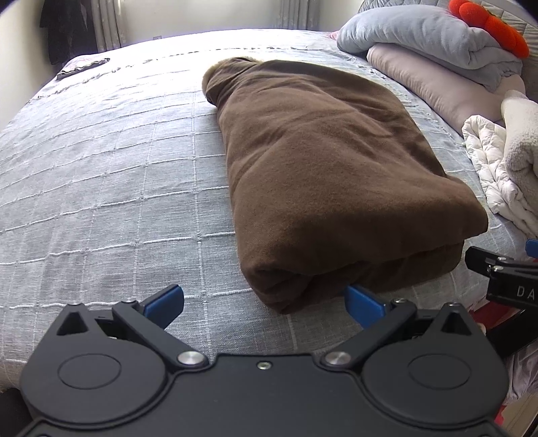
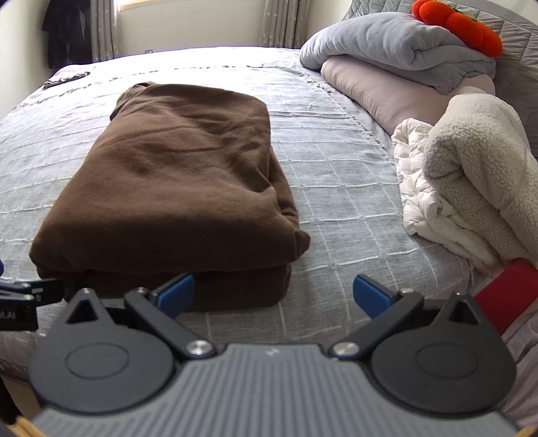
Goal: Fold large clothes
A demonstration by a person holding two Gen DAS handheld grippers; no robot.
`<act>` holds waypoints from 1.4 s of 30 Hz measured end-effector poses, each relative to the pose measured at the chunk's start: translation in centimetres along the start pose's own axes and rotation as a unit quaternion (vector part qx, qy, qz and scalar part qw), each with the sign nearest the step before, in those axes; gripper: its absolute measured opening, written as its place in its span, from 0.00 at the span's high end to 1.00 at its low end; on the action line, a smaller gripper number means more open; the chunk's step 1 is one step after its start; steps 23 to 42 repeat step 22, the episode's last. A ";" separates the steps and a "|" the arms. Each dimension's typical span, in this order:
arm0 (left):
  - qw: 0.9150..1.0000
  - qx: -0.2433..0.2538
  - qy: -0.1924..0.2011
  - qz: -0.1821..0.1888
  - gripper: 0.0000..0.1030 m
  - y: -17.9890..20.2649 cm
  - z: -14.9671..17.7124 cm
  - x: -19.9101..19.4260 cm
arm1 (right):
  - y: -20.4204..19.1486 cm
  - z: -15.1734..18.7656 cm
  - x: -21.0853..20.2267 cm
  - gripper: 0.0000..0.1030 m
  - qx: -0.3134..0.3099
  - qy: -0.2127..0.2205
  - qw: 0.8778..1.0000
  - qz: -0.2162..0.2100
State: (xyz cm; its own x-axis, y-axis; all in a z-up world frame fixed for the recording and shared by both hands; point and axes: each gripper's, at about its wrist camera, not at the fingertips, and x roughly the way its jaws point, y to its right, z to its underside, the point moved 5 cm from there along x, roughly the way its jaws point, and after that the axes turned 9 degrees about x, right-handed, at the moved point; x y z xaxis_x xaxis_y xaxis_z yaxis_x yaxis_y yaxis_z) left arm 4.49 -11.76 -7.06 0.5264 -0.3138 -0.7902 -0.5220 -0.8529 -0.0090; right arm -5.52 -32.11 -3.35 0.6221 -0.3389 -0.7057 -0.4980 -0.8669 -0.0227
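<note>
A brown garment (image 1: 322, 168) lies folded into a long thick bundle on the grey bedspread (image 1: 101, 188); it also shows in the right wrist view (image 2: 175, 174). My left gripper (image 1: 264, 301) is open and empty, its blue pads at the bundle's near left corner. My right gripper (image 2: 274, 294) is open and empty at the bundle's near right corner, with its left pad against the near edge. The right gripper shows at the right edge of the left wrist view (image 1: 504, 269).
Folded grey and pink bedding (image 2: 403, 64) with an orange plush (image 2: 460, 23) lies at the back right. A white quilted item (image 2: 433, 201) and a cream fleece (image 2: 481, 154) lie to the right. A small dark item (image 1: 82, 67) lies at the far left.
</note>
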 end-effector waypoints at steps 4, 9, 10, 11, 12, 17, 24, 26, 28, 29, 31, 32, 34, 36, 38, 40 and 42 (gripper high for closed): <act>1.000 0.001 0.000 0.004 0.00 0.1 0.2 -0.1 | -0.3 0.1 -0.1 0.00 -0.001 -0.001 1.000 -0.005; 1.000 0.003 0.001 0.007 0.00 0.1 0.4 -0.3 | -0.7 0.2 -0.1 0.00 -0.007 -0.002 1.000 -0.007; 1.000 0.003 0.001 0.007 0.00 0.1 0.4 -0.3 | -0.7 0.2 -0.1 0.00 -0.007 -0.002 1.000 -0.008; 1.000 0.002 0.001 0.007 0.00 0.0 0.4 -0.4 | -0.8 0.2 -0.1 0.00 -0.008 -0.001 1.000 -0.009; 1.000 0.001 0.002 0.007 0.00 0.0 0.5 -0.5 | -0.8 0.2 -0.2 0.00 -0.008 0.000 1.000 -0.009; 1.000 0.000 0.001 0.012 0.00 0.0 0.7 -0.5 | -0.9 0.4 -0.3 0.00 -0.012 0.000 1.000 -0.012; 1.000 0.012 0.010 0.024 0.00 0.2 0.8 -0.7 | -1.2 0.3 -0.2 0.00 -0.012 0.001 1.000 -0.017; 1.000 0.012 0.010 0.024 0.00 0.2 0.8 -0.7 | -1.2 0.3 -0.2 0.00 -0.012 0.001 1.000 -0.017; 1.000 0.012 0.010 0.024 0.00 0.2 0.8 -0.7 | -1.2 0.3 -0.2 0.00 -0.012 0.001 1.000 -0.017; 1.000 0.012 0.010 0.024 0.00 0.2 0.8 -0.7 | -1.2 0.3 -0.2 0.00 -0.012 0.001 1.000 -0.017; 1.000 0.012 0.010 0.024 0.00 0.2 0.8 -0.7 | -1.2 0.3 -0.2 0.00 -0.012 0.001 1.000 -0.017; 1.000 0.012 0.010 0.024 0.00 0.2 0.8 -0.7 | -1.2 0.3 -0.2 0.00 -0.012 0.001 1.000 -0.017; 1.000 0.012 0.010 0.024 0.00 0.2 0.8 -0.7 | -1.2 0.3 -0.2 0.00 -0.012 0.001 1.000 -0.017; 1.000 0.012 0.010 0.024 0.00 0.2 0.8 -0.7 | -1.2 0.3 -0.2 0.00 -0.012 0.001 1.000 -0.017; 1.000 0.012 0.010 0.024 0.00 0.2 0.8 -0.7 | -1.2 0.3 -0.2 0.00 -0.012 0.001 1.000 -0.017; 1.000 0.012 0.010 0.024 0.00 0.2 0.8 -0.7 | -1.2 0.3 -0.2 0.00 -0.012 0.001 1.000 -0.017; 1.000 0.012 0.010 0.024 0.00 0.2 0.8 -0.7 | -1.2 0.3 -0.2 0.00 -0.012 0.001 1.000 -0.017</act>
